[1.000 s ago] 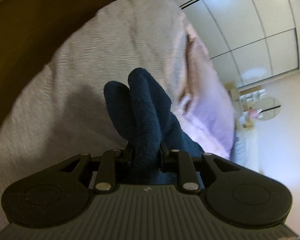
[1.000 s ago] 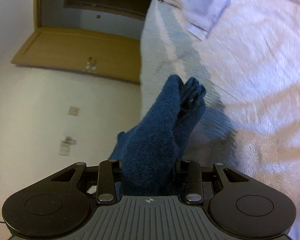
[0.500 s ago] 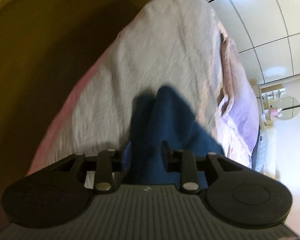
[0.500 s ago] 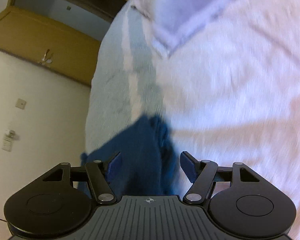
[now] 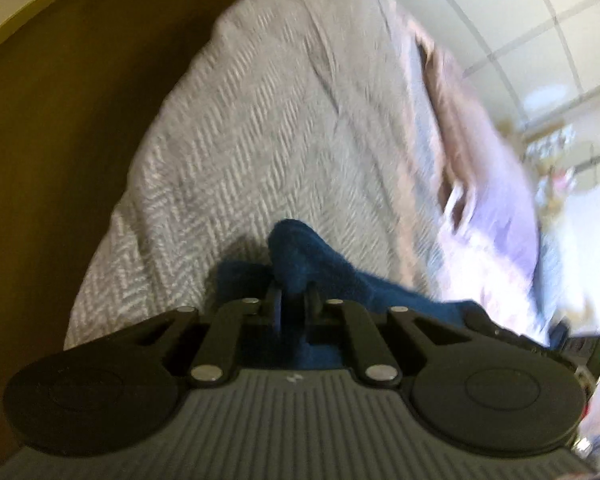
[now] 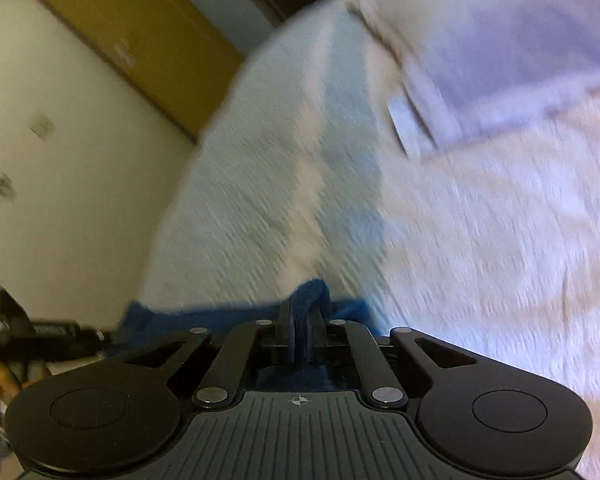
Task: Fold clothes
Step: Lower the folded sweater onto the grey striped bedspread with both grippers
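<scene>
The left claw (image 5: 294, 300) is closed on a fold of the dark blue cloth (image 5: 312, 256), and the cloth bulges up just above its fingertips. The right claw (image 6: 300, 316) is also closed on the same blue cloth (image 6: 310, 294), with a small bunch pinched between its two fingers. The cloth stretches sideways between the two claws, low over the bed (image 5: 260, 152), which has a grey cover with a zigzag pattern. In the right wrist view a pale pink blanket (image 6: 500, 240) lies on the bed beside the cloth. Both pictures are blurred.
</scene>
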Demonstrator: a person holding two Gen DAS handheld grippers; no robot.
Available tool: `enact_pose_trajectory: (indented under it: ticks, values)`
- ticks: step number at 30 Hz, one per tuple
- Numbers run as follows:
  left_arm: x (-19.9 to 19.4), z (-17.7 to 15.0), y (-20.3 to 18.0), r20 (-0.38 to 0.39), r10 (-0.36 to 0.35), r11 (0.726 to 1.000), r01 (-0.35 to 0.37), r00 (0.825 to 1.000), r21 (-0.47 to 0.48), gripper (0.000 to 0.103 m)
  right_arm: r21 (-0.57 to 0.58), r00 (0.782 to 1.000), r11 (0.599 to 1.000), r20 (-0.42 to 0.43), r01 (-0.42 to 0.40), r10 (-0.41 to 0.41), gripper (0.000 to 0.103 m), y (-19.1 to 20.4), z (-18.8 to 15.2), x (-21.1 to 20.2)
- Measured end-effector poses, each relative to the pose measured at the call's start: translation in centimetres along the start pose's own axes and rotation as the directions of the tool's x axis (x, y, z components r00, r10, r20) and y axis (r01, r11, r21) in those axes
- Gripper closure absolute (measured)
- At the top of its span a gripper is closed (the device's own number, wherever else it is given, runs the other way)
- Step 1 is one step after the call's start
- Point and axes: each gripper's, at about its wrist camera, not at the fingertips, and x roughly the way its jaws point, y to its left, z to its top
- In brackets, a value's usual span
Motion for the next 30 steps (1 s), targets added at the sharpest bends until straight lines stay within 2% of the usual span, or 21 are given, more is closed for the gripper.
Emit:
enact_pose_trajectory:
  ticks: [3,7,10,12,13,14,16,19,21,24,25,26,28,30]
  values:
    - [-0.9,-0.2,1.6,0.046,-0.016,0.998,0.019,0.999,-0.062,0.096,0.055,0.998,0.998,0.056,0.033,-0.036,0.1,-1.0,0.1,-0.5]
    - [1.6,-0.6,2.1,0.008,0.057,0.998,-0.057,0.998,-0.035,0.095,0.062,0.988,0.987,-0.025,0.151,-0.149,0.1,-1.5,-1.2,3.3]
    - [2.1,-0.7,2.1,-0.002,0.094,0.994,-0.094,0.996,-0.049,0.089,0.077,0.98,0.979,-0.073,0.19,-0.185,0.1,-1.5,-1.7,4.0]
    - [1.5,-0.6,1.2,0.01,0.146,0.989,-0.146,0.989,-0.035,0.078,0.083,0.982,0.98,-0.079,0.179,-0.173,0.089,-1.1,-0.9,3.5]
    - [1.2,-0.5,0.7,0.017,0.174,0.985,-0.173,0.985,-0.026,0.076,0.075,0.98,0.98,-0.082,0.185,-0.179,0.069,-0.8,-0.5,3.0]
    - [0.8,-0.4,0.2,0.031,0.196,0.981,-0.196,0.98,-0.013,0.077,0.059,0.976,0.976,-0.074,0.21,-0.205,0.058,-0.4,-0.1,2.4]
    - [-0.8,-0.3,-1.3,0.081,0.23,0.973,-0.232,0.97,0.016,0.079,0.019,0.969,0.969,-0.014,0.246,-0.246,0.058,0.6,0.5,0.5]
    - [-1.8,-0.7,-4.1,0.13,0.192,0.974,-0.205,0.973,0.096,0.079,-0.054,0.962,0.963,0.086,0.264,-0.259,0.058,2.6,0.5,-1.7]
    - [-0.5,-0.9,-5.7,0.101,0.169,0.967,-0.184,0.981,0.175,0.079,-0.124,0.961,0.954,0.077,0.272,-0.264,0.058,4.0,-0.2,-1.0]
    - [3.3,-1.4,-6.3,0.057,0.233,0.934,-0.24,0.971,0.266,0.079,-0.222,0.954,0.93,0.001,0.293,-0.301,0.058,4.4,-1.6,2.7]
    - [4.6,-1.6,-5.9,0.047,0.262,0.924,-0.265,0.964,0.275,0.084,-0.221,0.943,0.923,-0.036,0.315,-0.33,0.059,3.8,-1.9,4.0]
    - [5.1,-1.6,-5.3,0.053,0.27,0.926,-0.275,0.961,0.258,0.089,-0.197,0.938,0.925,-0.057,0.326,-0.343,0.059,3.1,-2.0,4.7]
    - [4.4,-1.6,-4.1,0.062,0.25,0.95,-0.257,0.966,0.175,0.095,-0.149,0.928,0.926,-0.089,0.346,-0.361,0.058,1.9,-2.2,5.5]
    - [3.0,-1.7,-3.6,0.07,0.253,0.955,-0.261,0.965,0.14,0.097,-0.096,0.933,0.933,-0.068,0.347,-0.354,0.058,1.8,-1.3,4.0]
